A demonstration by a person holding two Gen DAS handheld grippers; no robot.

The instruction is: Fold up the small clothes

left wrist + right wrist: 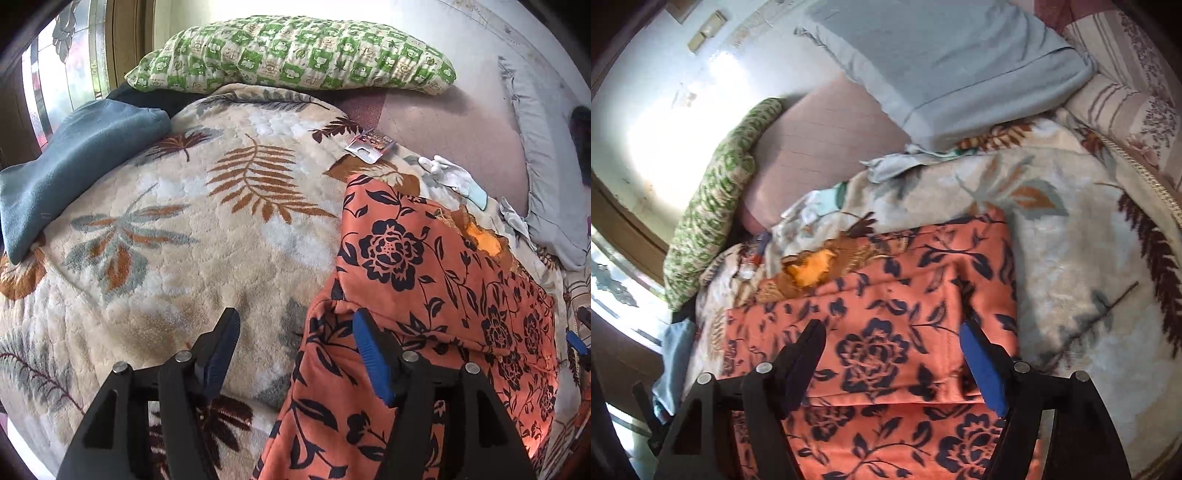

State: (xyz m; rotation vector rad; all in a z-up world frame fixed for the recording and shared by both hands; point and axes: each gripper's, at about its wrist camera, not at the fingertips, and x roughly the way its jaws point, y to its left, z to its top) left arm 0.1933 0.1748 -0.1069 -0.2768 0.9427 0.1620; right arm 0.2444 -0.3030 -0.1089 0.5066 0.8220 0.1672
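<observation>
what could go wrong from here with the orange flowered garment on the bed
1. Both claws, left and right, stand open, so the folded orange floral garment is unheld and its layers may spring apart on the soft leaf-print blanket.
2. The gold lace trim pokes out at the far edge and could snag.

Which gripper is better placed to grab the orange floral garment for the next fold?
Probably right. The right gripper hangs open directly over the orange floral garment, while the left gripper straddles only its edge, mostly over the leaf-patterned blanket.
</observation>
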